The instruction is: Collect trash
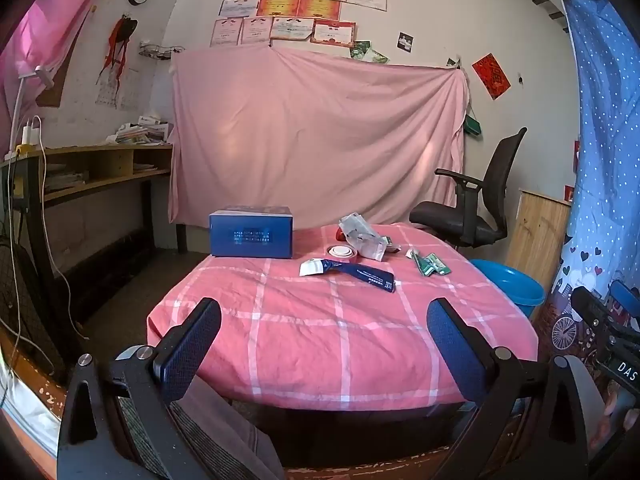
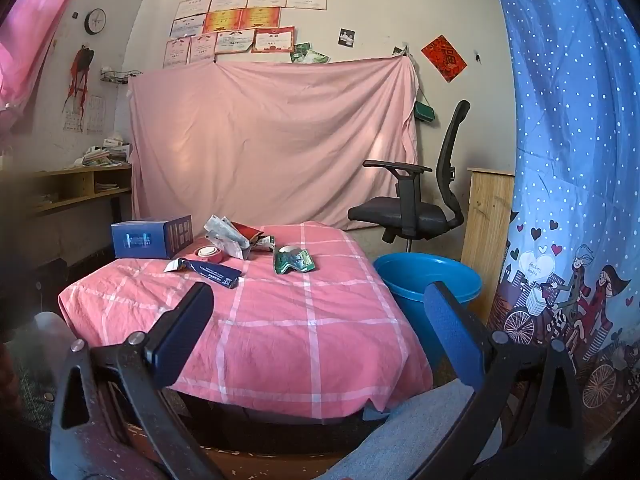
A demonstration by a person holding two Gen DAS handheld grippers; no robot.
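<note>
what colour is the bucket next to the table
The bucket is bright blue, standing on the floor to the right of the table. The right wrist view shows it best.

One blue box (image 1: 251, 232), one tape roll (image 1: 341, 253), one blue bucket (image 2: 428, 280), one chair (image 2: 416, 200).

A bench (image 1: 344, 332) under a pink checked cloth carries a blue box (image 1: 251, 232) at its far left corner. Along the far edge lie a tape roll (image 1: 341, 253), a crumpled clear wrapper (image 1: 362, 236), a flat blue packet (image 1: 352, 274) and green wrappers (image 1: 430, 265).
</note>
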